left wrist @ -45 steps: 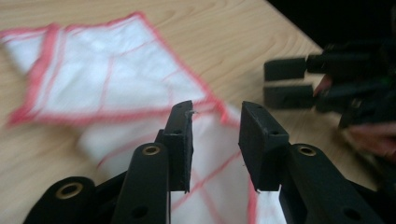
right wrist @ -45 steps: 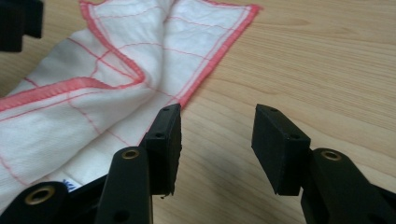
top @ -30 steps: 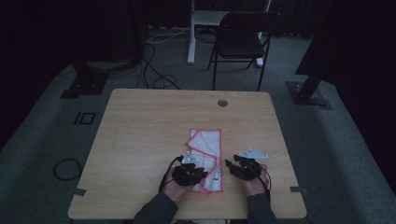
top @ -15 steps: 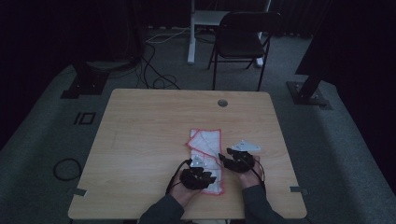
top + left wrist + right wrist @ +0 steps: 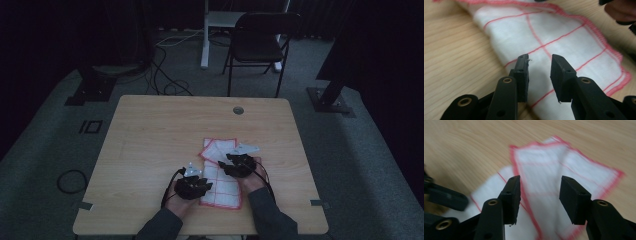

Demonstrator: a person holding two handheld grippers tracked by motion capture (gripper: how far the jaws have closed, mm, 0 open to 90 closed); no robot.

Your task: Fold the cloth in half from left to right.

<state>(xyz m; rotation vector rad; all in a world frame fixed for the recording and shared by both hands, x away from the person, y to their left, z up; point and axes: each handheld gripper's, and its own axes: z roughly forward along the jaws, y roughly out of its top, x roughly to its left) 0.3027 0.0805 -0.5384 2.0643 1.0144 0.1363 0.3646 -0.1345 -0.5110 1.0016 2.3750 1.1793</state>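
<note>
the left gripper has just been opening its jaws; they now stand apart over the white cloth with red lines, with cloth lying below the gap and nothing pinched. that suggests a fold edge was just let go. since a second ago the right gripper has slid toward the upper left, over the folded-back flap; its jaws are apart too, holding nothing. the cloth lies flat at the lower centre of the counter, directly beneath both grippers.
</note>
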